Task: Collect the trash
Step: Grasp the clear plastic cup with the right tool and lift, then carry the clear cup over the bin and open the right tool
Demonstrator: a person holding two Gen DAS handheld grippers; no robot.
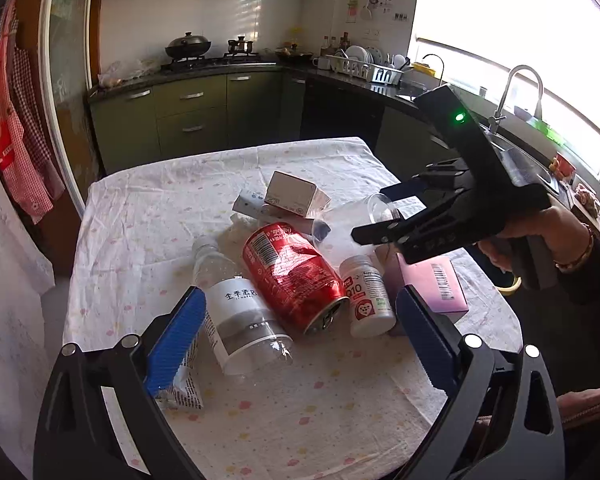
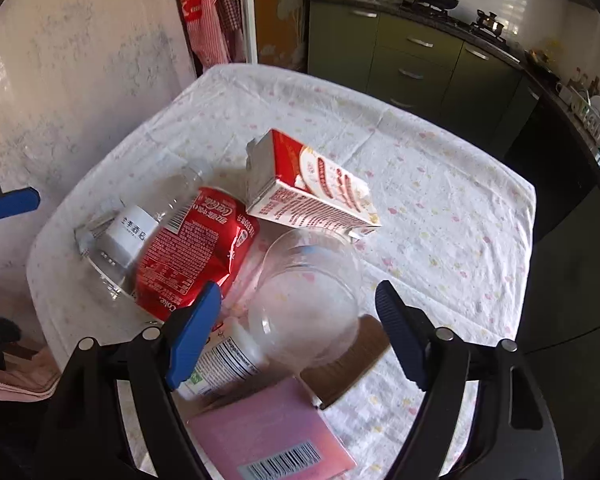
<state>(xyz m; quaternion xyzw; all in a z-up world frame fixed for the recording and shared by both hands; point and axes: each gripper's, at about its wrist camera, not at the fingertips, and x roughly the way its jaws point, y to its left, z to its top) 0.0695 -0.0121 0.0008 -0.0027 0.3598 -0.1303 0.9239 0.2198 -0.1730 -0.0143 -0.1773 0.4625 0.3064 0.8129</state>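
Trash lies heaped on a cloth-covered table (image 1: 148,216): a crushed red cola can (image 1: 296,276), a clear plastic bottle (image 1: 236,312), a white pill bottle (image 1: 368,296), a pink box (image 1: 436,280), a red-and-white carton (image 1: 296,196) and a clear plastic cup (image 1: 380,210). My left gripper (image 1: 300,320) is open, its fingers either side of the bottle, can and pill bottle. My right gripper (image 2: 300,304) is open over the clear cup (image 2: 308,296), beside the can (image 2: 192,252), carton (image 2: 312,184), pill bottle (image 2: 220,364) and pink box (image 2: 272,432). It also shows in the left wrist view (image 1: 374,214).
A foil wrapper (image 1: 180,384) lies under my left finger. Green kitchen cabinets (image 1: 192,116) with a stove stand behind the table. A sink and tap (image 1: 520,88) are at the right under a bright window. Aprons (image 1: 16,128) hang by a white wall on the left.
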